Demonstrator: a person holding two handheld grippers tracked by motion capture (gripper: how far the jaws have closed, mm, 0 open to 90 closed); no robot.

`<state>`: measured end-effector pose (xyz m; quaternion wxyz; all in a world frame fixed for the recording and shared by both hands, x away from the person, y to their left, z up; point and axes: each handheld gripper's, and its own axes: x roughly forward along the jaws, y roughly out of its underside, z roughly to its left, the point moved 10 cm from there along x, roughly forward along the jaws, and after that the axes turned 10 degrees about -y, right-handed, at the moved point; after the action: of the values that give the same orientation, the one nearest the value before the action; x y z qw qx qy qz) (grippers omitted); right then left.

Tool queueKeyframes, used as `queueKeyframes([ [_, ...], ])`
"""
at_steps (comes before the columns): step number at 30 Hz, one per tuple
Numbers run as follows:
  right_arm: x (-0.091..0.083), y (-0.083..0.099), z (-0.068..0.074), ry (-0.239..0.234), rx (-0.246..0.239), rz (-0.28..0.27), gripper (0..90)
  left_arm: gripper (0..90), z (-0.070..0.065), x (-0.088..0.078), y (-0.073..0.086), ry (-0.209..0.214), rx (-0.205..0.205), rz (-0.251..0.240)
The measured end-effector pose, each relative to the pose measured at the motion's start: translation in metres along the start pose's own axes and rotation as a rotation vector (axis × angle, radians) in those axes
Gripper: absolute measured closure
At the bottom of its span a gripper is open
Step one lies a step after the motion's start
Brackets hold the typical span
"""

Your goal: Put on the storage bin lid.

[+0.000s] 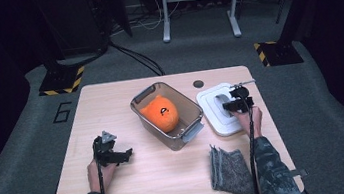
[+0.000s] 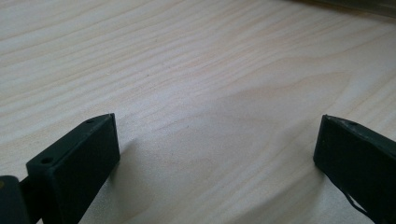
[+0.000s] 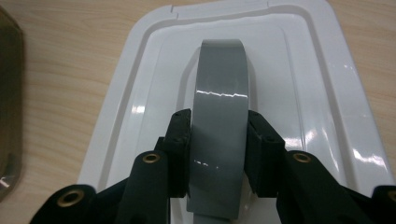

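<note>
A clear plastic bin stands mid-table with an orange plush toy inside. To its right a white lid lies flat on the table. In the right gripper view the lid has a grey handle arching up its middle, and my right gripper is shut on that handle, one pad pressing on each side. In the high view the right gripper sits over the lid. My left gripper rests low at the table's left, open, with bare wood between its jaws.
A folded grey cloth lies near the front right edge, beside the right forearm. The wooden table has a small dark round hole behind the lid. The bin's grey latch sticks out toward the lid.
</note>
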<state>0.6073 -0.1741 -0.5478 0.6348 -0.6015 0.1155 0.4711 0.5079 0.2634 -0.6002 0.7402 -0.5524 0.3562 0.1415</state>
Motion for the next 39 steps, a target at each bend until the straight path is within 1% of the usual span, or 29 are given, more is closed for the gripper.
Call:
queueKeyframes([
  [2, -0.004, 0.0, 0.002, -0.006, 0.0, -0.002, 65.7, 0.0, 0.0, 0.0, 0.0, 0.0, 0.0, 0.0],
  [3, -0.006, -0.002, 0.003, -0.013, -0.004, -0.012, 65.8, 0.0, 0.0, 0.0, 0.0, 0.0, 0.0, 0.0],
  [4, -0.007, -0.002, 0.003, -0.014, -0.011, -0.011, 66.0, 0.0, 0.0, 0.0, 0.0, 0.0, 0.0, 0.0],
  [6, -0.01, -0.001, 0.006, -0.019, -0.005, -0.003, 66.2, 0.0, 0.0, 0.0, 0.0, 0.0, 0.0, 0.0],
  [7, -0.011, -0.002, 0.005, -0.017, -0.014, -0.008, 66.2, 0.0, 0.0, 0.0, 0.0, 0.0, 0.0, 0.0],
  [9, -0.013, -0.001, 0.006, -0.025, -0.008, -0.005, 66.3, 0.0, 0.0, 0.0, 0.0, 0.0, 0.0, 0.0],
  [11, -0.016, -0.002, 0.006, -0.028, -0.012, -0.016, 66.5, 0.0, 0.0, 0.0, 0.0, 0.0, 0.0, 0.0],
  [12, -0.017, -0.003, 0.006, -0.026, -0.005, -0.022, 66.5, 0.0, 0.0, 0.0, 0.0, 0.0, 0.0, 0.0],
  [13, -0.018, -0.003, 0.006, -0.031, -0.016, -0.025, 66.5, 0.0, 0.0, 0.0, 0.0, 0.0, 0.0, 0.0],
  [15, -0.021, -0.004, 0.006, -0.038, -0.01, -0.034, 66.5, 0.0, 0.0, 0.0, 0.0, 0.0, 0.0, 0.0],
  [18, -0.026, -0.005, 0.005, -0.043, -0.022, -0.046, 66.6, 0.0, 0.0, 0.0, 0.0, 0.0, 0.0, 0.0],
  [20, -0.029, -0.005, 0.006, -0.051, -0.012, -0.056, 66.6, 0.0, 0.0, 0.0, 0.0, 0.0, 0.0, 0.0],
  [22, -0.032, -0.006, 0.006, -0.052, -0.023, -0.062, 66.6, 0.0, 0.0, 0.0, 0.0, 0.0, 0.0, 0.0],
  [26, -0.037, -0.008, 0.007, -0.058, -0.023, -0.075, 66.6, 0.0, 0.0, 0.0, 0.0, 0.0, 0.0, 0.0],
  [27, -0.041, -0.009, 0.008, -0.058, -0.018, -0.077, 66.6, 0.0, 0.0, 0.0, 0.0, 0.0, 0.0, 0.0],
  [29, -0.044, -0.012, 0.009, -0.066, -0.029, -0.088, 66.6, 0.0, 0.0, 0.0, 0.0, 0.0, 0.0, 0.0],
  [31, -0.048, -0.014, 0.011, -0.069, -0.023, -0.091, 66.6, 0.0, 0.0, 0.0, 0.0, 0.0, 0.0, 0.0],
  [32, -0.05, -0.015, 0.012, -0.072, -0.032, -0.096, 66.6, 0.0, 0.0, 0.0, 0.0, 0.0, 0.0, 0.0],
  [33, -0.052, -0.016, 0.013, -0.07, -0.027, -0.096, 66.6, 0.0, 0.0, 0.0, 0.0, -0.001, 0.0, 0.0],
  [35, -0.056, -0.019, 0.016, -0.072, -0.034, -0.102, 66.6, 0.0, 0.0, 0.0, 0.0, 0.0, 0.0, 0.0],
  [37, -0.06, -0.023, 0.018, -0.079, -0.052, -0.113, 66.6, 0.0, 0.0, 0.0, 0.0, 0.0, 0.0, 0.0],
  [39, -0.064, -0.026, 0.02, -0.077, -0.047, -0.114, 66.6, 0.0, 0.0, 0.0, 0.0, 0.0, 0.0, 0.0],
])
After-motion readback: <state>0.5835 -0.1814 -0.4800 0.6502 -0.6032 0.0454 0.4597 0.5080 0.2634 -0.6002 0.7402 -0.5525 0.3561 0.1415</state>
